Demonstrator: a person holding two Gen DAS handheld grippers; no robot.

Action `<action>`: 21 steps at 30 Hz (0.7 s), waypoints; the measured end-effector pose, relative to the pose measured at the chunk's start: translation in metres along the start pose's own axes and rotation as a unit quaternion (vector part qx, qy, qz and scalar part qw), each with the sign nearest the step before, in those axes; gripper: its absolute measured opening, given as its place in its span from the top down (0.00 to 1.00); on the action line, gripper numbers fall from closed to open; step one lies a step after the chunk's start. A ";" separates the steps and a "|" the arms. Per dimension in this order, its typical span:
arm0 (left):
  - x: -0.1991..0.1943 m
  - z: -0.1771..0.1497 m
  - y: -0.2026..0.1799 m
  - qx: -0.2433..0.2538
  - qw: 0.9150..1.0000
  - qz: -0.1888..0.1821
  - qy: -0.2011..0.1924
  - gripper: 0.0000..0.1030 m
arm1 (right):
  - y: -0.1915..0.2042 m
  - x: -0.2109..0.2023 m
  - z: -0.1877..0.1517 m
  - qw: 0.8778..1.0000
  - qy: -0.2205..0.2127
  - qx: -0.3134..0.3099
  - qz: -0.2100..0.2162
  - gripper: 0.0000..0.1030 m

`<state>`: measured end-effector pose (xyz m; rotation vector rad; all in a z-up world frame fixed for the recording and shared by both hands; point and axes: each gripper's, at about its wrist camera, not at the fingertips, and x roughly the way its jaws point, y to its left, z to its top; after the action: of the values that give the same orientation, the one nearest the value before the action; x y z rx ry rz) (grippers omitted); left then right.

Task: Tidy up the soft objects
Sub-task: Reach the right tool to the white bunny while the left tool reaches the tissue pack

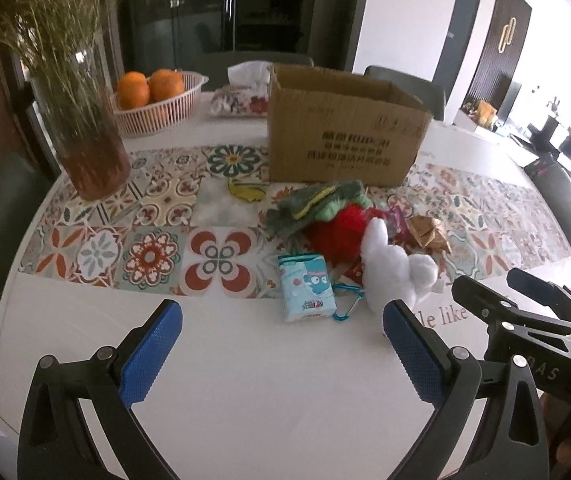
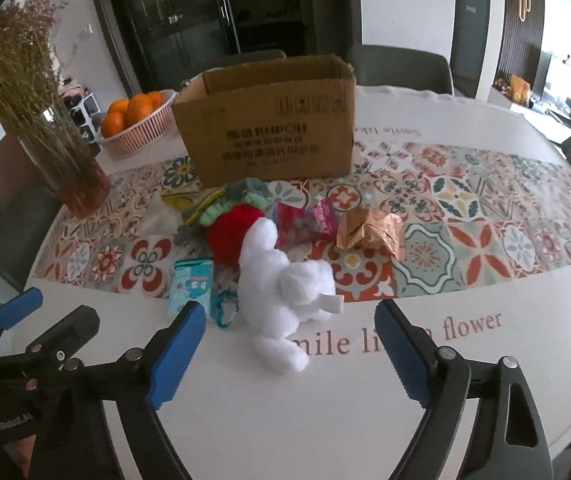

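A white plush toy (image 2: 281, 284) lies on the white table, also in the left wrist view (image 1: 393, 268). Behind it sit a red fluffy ball (image 2: 231, 236), a green knitted cloth (image 1: 317, 204), a pink snack packet (image 2: 307, 222), a gold foil wrapper (image 2: 369, 230) and a tissue pack (image 1: 305, 286). An open cardboard box (image 2: 273, 136) stands behind the pile. My right gripper (image 2: 289, 356) is open, just in front of the plush toy. My left gripper (image 1: 281, 344) is open and empty, in front of the tissue pack.
A glass vase of dried grass (image 1: 85, 140) stands at the left. A basket of oranges (image 1: 153, 108) and a floral tissue box (image 1: 241, 100) are behind. A blue carabiner (image 1: 349, 304) lies by the tissue pack. Chairs ring the table.
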<state>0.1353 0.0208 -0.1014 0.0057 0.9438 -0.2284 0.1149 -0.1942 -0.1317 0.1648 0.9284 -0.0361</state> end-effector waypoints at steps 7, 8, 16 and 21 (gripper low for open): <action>0.035 0.005 -0.007 -0.013 1.000 -0.008 0.028 0.03 | -0.015 0.028 0.008 1.000 0.009 0.018 0.022 0.28; 0.040 0.006 -0.009 -0.014 0.999 -0.010 0.030 0.04 | -0.017 0.033 0.008 0.999 0.011 0.021 0.022 0.29; 0.080 0.003 -0.014 -0.024 0.997 -0.012 0.073 0.11 | -0.026 0.056 0.004 0.998 0.023 0.029 0.044 0.40; 0.100 0.000 -0.016 -0.030 0.995 -0.002 0.090 0.15 | -0.025 0.067 0.001 0.998 0.029 0.027 0.058 0.43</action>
<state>0.1893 -0.0138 -0.1803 -0.0312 1.1302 -0.2056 0.1531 -0.2160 -0.1876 0.2704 0.9746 0.0503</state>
